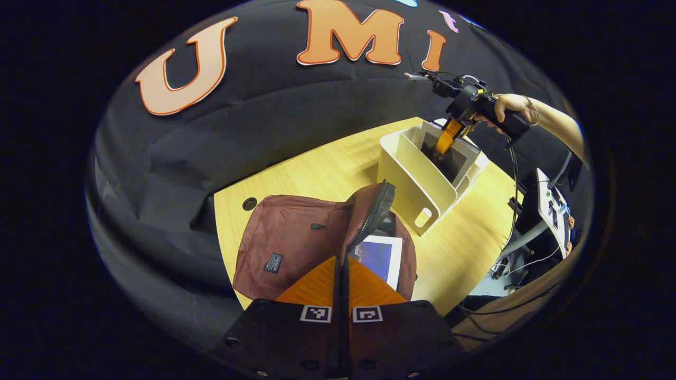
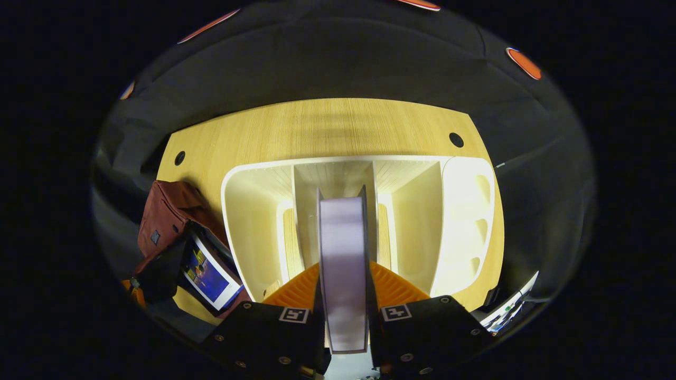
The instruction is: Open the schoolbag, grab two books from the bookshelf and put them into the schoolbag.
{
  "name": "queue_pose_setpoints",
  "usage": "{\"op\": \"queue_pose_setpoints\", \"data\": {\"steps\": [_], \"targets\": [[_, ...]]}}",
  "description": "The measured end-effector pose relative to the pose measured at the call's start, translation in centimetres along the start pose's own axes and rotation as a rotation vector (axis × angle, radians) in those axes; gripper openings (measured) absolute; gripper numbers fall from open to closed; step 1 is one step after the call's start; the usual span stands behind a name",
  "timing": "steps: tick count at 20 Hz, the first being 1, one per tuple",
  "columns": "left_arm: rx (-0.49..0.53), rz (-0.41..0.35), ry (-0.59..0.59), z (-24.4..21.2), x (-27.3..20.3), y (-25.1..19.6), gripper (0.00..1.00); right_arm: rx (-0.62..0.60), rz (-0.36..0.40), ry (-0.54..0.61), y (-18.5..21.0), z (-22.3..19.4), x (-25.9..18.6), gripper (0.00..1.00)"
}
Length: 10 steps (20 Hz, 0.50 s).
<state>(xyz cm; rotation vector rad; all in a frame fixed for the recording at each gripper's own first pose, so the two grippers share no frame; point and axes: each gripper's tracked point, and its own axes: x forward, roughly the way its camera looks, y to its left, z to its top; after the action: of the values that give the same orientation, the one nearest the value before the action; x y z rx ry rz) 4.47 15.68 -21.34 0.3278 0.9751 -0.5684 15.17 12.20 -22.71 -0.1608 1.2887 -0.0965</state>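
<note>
My right tool (image 2: 343, 295) grips a book (image 2: 343, 253) upright in the middle compartment of the cream bookshelf (image 2: 465, 221) on the worktop (image 2: 317, 126). My left tool (image 1: 340, 274), fingers together, pinches the maroon schoolbag (image 1: 285, 237) flap; another book (image 1: 377, 256) lies inside the bag.

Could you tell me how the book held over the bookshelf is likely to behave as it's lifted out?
The book, clamped by the right gripper, looks thin and upright, so probably stiff and light. It may scrape the bookshelf dividers.
</note>
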Motion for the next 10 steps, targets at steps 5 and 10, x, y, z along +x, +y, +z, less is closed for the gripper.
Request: {"op": "queue_pose_setpoints", "data": {"steps": [5, 10], "targets": [[0.0, -0.013, -0.005, -0.2, 0.2, -0.3, 0.01, 0.031, -0.008, -0.096, -1.1, 1.1, -5.7, 0.35], [0.0, -0.024, -0.014, -0.3, 0.2, -0.5, 0.01, 0.058, 0.003, -0.234, -1.6, 1.8, -14.4, 0.34]]}}
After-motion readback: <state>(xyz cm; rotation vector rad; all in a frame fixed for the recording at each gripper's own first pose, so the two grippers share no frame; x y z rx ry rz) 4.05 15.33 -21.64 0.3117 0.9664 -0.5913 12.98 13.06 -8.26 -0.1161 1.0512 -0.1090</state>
